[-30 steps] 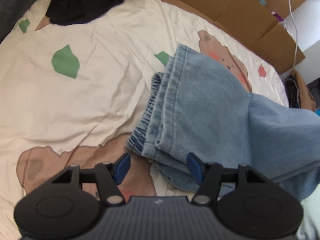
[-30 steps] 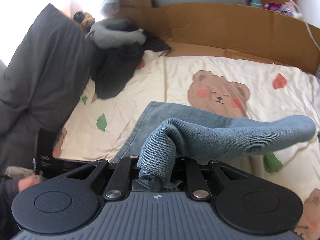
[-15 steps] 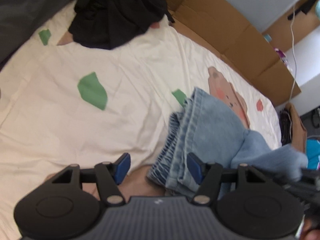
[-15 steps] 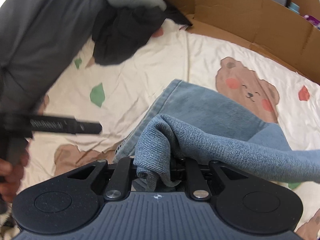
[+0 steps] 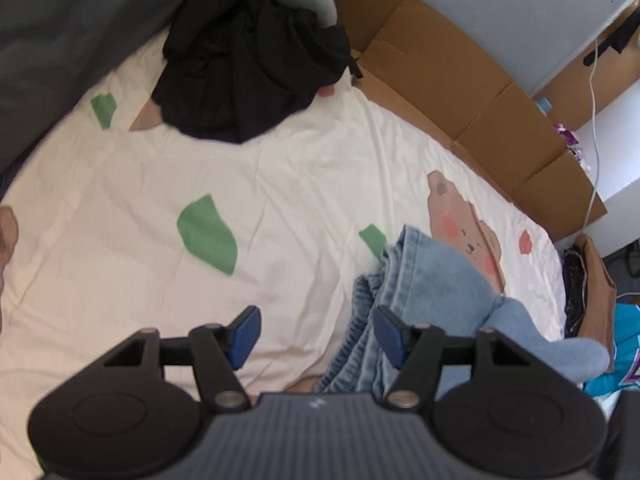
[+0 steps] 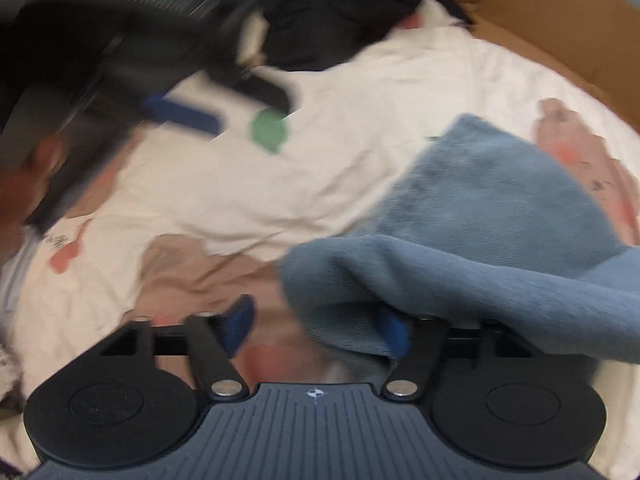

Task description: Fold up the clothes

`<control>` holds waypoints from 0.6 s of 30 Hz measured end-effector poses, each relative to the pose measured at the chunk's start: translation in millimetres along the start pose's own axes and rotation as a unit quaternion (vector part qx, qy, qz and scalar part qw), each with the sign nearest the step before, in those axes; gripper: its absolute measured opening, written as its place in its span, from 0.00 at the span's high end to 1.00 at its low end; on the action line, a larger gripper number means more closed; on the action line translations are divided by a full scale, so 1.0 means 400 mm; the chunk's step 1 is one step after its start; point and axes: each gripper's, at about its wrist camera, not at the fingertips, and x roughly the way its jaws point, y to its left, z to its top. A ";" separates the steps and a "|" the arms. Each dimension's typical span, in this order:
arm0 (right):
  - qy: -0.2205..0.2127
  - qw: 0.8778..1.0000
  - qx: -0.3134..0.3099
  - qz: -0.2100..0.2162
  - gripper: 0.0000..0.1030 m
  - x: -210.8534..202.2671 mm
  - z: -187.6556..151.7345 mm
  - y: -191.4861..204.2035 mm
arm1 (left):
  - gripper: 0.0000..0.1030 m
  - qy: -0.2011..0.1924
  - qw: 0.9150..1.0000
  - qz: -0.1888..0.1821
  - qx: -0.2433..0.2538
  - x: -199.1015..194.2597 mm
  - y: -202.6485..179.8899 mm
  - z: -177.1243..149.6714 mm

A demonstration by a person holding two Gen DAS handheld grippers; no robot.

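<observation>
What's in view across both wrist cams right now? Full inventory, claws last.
jeans: 1, light blue denim, partly folded on the sheet, one fold draped over the right claw's right finger
bedsheet: 1, cream with bear and green leaf prints, covers the bed
dark clothes pile: 1, black, far end of the sheet
grey bedding: 1, dark grey, along the sheet's left edge in the left wrist view
cardboard: flattened brown sheets, along the bed's far side
white cable: 1, hanging behind the cardboard
teal garment: 1, off the bed at the right edge
left claw: black with blue pads, open, nothing between them
right claw: black with blue pads, jaws opening, denim no longer pinched
</observation>
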 end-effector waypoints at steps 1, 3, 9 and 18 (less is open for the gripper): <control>-0.005 1.000 -0.007 -0.001 0.23 -0.001 -0.006 0.004 | 0.37 -0.001 1.000 0.001 0.005 -0.003 -0.008 0.007; -0.016 1.000 -0.012 0.002 0.22 -0.004 -0.019 0.004 | 0.37 -0.002 1.000 0.000 0.016 -0.010 -0.026 0.022; -0.039 0.999 -0.018 0.011 0.22 -0.014 -0.037 -0.006 | 0.37 0.012 0.996 -0.038 0.081 -0.017 -0.153 0.082; -0.046 0.999 -0.016 0.013 0.16 -0.001 -0.044 -0.002 | 0.36 0.117 0.952 -0.103 0.263 0.051 -0.477 0.129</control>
